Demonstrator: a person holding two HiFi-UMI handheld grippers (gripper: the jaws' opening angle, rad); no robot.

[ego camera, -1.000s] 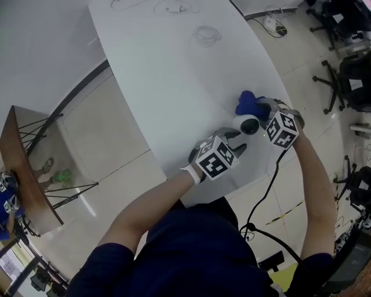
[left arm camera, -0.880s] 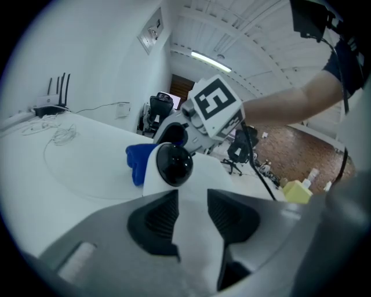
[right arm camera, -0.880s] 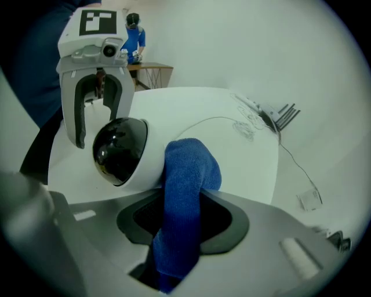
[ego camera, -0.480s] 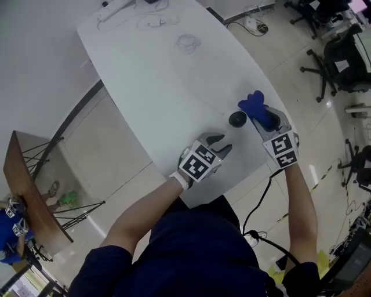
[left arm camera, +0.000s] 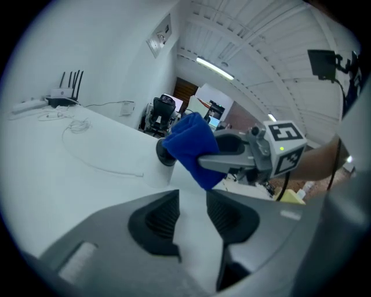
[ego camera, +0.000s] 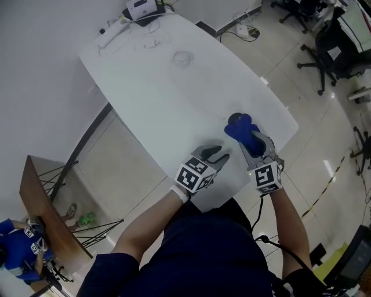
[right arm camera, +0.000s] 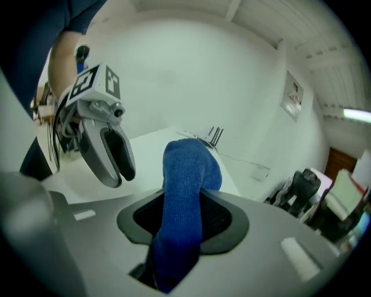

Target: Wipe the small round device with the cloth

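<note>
The small round device (ego camera: 233,119), white with a black face (left arm camera: 164,155), stands near the white table's (ego camera: 156,93) right front edge. A blue cloth (ego camera: 244,134) lies against its near side and hides part of it. My right gripper (ego camera: 251,141) is shut on that cloth (right arm camera: 184,191), which sticks out between its jaws. My left gripper (ego camera: 221,153) hovers just left of and nearer than the device, apart from it. Its jaws (left arm camera: 192,197) are open with nothing between them, and they have just been closing a little.
A router (ego camera: 142,8) with cables sits at the table's far end, and a thin cable loop (ego camera: 181,57) lies mid-table. The table's edge runs close by the device on the right. Office chairs (ego camera: 339,43) stand on the floor at the right, a wooden stand (ego camera: 43,209) at the left.
My right gripper has rolled and risen, bringing the cloth from beside the device onto it. My left gripper has drawn a little away from the device.
</note>
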